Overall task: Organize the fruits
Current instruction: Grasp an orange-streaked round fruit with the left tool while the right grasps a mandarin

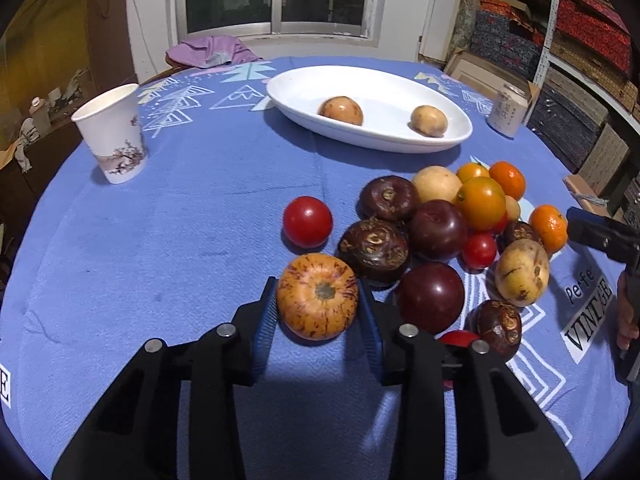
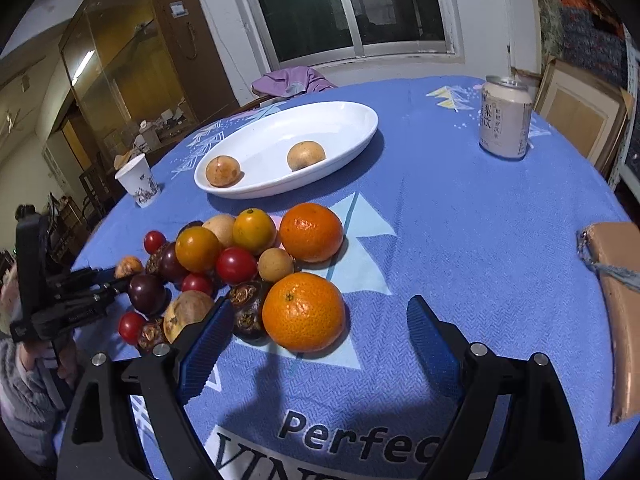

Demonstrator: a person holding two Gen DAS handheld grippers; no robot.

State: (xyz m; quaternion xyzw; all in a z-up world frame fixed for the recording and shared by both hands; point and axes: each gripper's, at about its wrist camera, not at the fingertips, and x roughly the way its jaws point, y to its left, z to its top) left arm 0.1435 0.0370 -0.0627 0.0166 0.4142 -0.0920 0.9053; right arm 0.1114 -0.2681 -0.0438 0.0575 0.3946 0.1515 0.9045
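A pile of mixed fruit (image 1: 448, 232) lies on the blue tablecloth: dark round fruits, red tomatoes, yellow and orange ones. My left gripper (image 1: 318, 304) has its blue pads on both sides of an orange, red-streaked fruit (image 1: 318, 302) at the pile's near left edge. A white oval dish (image 1: 360, 80) behind holds two brownish-yellow fruits (image 1: 341, 110). My right gripper (image 2: 320, 334) is open and empty, with a mandarin (image 2: 304, 312) just beyond its fingers; the pile (image 2: 224, 256) is to its left and the dish (image 2: 332, 116) behind.
A paper cup (image 1: 114, 132) stands at the left. A drink can (image 2: 506, 118) stands at the far right. A brown box (image 2: 622, 312) lies at the right table edge. A purple cloth (image 1: 212, 52) lies at the far edge.
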